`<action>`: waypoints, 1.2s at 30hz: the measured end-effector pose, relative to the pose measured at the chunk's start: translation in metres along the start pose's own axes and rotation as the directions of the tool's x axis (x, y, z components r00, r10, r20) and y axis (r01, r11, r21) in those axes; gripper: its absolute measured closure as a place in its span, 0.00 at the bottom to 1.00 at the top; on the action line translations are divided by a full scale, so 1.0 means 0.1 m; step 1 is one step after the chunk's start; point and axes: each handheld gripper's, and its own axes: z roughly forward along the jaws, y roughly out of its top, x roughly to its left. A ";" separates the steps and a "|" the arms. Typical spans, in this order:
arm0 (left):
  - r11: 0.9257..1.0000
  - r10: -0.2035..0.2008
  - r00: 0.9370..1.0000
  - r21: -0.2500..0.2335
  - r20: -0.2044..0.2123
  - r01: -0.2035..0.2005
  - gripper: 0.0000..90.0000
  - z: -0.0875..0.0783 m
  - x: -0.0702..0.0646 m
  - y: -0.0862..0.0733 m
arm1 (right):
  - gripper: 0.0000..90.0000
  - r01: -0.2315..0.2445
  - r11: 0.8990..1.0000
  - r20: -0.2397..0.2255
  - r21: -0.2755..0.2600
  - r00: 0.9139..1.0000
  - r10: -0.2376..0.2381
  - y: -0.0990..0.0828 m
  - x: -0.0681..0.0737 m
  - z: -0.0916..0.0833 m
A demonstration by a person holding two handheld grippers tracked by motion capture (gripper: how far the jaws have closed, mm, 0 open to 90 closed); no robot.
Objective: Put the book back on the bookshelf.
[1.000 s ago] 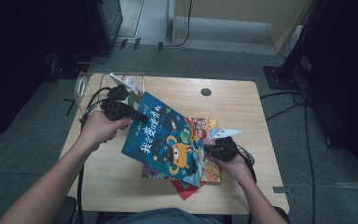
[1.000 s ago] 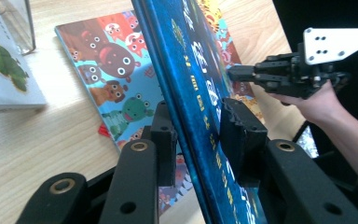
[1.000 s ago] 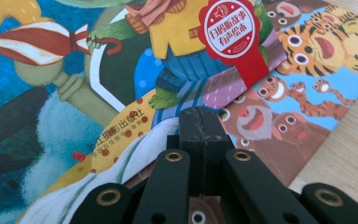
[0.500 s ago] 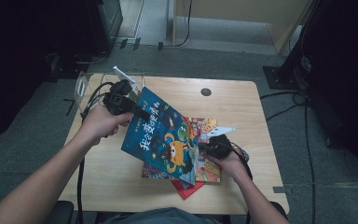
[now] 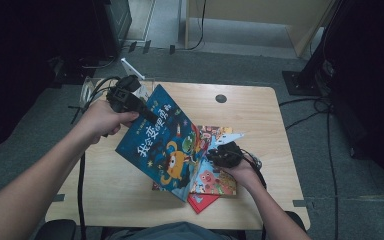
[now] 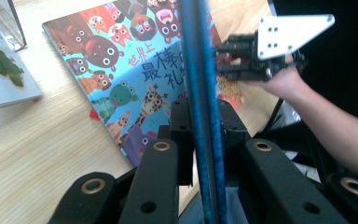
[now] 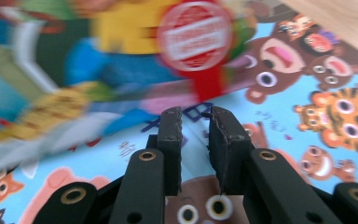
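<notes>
A dark blue picture book (image 5: 162, 150) tilts up off a stack of books. My left gripper (image 5: 150, 116) holds its far top corner. In the left gripper view the book's thin edge (image 6: 199, 51) runs between the jaws of the left gripper (image 6: 200, 114), which have just been closing and press on it. My right gripper (image 5: 212, 154) hovers at the book's right edge, over a light blue animal book (image 5: 216, 179). In the right gripper view the right gripper (image 7: 195, 116) has just been opening. A narrow gap with nothing in it stands over the animal book (image 7: 307, 98), and the lifted book (image 7: 98, 60) is blurred behind.
A red book (image 5: 203, 202) pokes out under the stack near the front edge of the wooden table (image 5: 265, 120). A clear container (image 6: 2, 21) and a flat green-printed book (image 6: 2, 74) lie at the table's back left. Cables trail on the floor to the left and right.
My left gripper has risen, tilting the blue book's corner up more steeply. My right gripper has slid a little along the stack, and its jaws have parted.
</notes>
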 end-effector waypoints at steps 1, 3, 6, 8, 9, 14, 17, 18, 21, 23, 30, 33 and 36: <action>1.000 0.012 1.000 0.011 -0.008 -0.012 0.92 -0.03 -0.03 0.02 | 0.82 -0.007 1.000 0.005 -0.006 1.000 0.007 0.00 -0.02 -0.01; 0.999 0.046 0.999 0.028 -0.025 -0.046 0.93 -0.07 -0.08 0.03 | 0.82 -0.022 1.000 0.007 -0.012 1.000 0.022 0.00 -0.04 -0.03; 0.995 0.079 0.995 0.060 -0.064 -0.075 0.93 -0.11 -0.15 0.05 | 0.81 -0.035 0.999 0.009 -0.015 0.999 0.035 0.00 -0.07 -0.03; 0.994 0.086 0.993 0.069 -0.077 -0.081 0.93 -0.14 -0.17 0.05 | 0.80 -0.038 0.999 0.007 -0.008 0.999 0.038 0.00 -0.06 -0.03; 0.995 0.086 0.993 0.066 -0.079 -0.081 0.93 -0.15 -0.17 0.05 | 0.78 -0.034 0.999 0.006 -0.007 0.999 0.034 0.00 -0.06 -0.03; 0.997 0.069 0.994 0.047 -0.083 -0.065 0.93 -0.25 -0.12 -0.01 | 0.67 -0.031 1.000 -0.004 0.001 1.000 0.031 -0.01 -0.06 0.00; 0.997 0.069 0.993 0.035 -0.093 -0.066 0.93 -0.34 -0.09 -0.05 | 0.63 -0.008 1.000 -0.006 0.001 1.000 0.008 -0.01 -0.04 0.02; 0.997 0.071 0.993 0.034 -0.095 -0.068 0.93 -0.36 -0.08 -0.07 | 0.62 0.003 1.000 -0.003 -0.004 1.000 -0.003 -0.01 -0.03 0.03; 0.998 0.064 0.993 0.027 -0.100 -0.061 0.93 -0.43 -0.06 -0.12 | 0.60 0.020 1.000 0.003 -0.009 1.000 -0.020 -0.01 -0.02 0.04; 0.998 0.063 0.993 0.023 -0.104 -0.061 0.93 -0.47 -0.05 -0.16 | 0.59 0.020 1.000 0.005 -0.010 1.000 -0.020 -0.01 -0.02 0.05; 0.999 0.051 0.993 0.005 -0.105 -0.051 0.93 -0.61 0.02 -0.33 | 0.54 0.038 0.999 0.019 -0.026 0.999 -0.037 -0.01 -0.02 0.08; 0.999 0.034 0.994 -0.001 -0.101 -0.034 0.93 -0.67 0.07 -0.41 | 0.51 0.045 0.998 0.027 -0.033 0.999 -0.044 -0.01 -0.01 0.09; 1.000 0.027 0.994 -0.009 -0.110 -0.029 0.93 -0.73 0.10 -0.49 | 0.49 0.046 0.998 0.028 -0.047 0.999 -0.044 -0.01 -0.01 0.12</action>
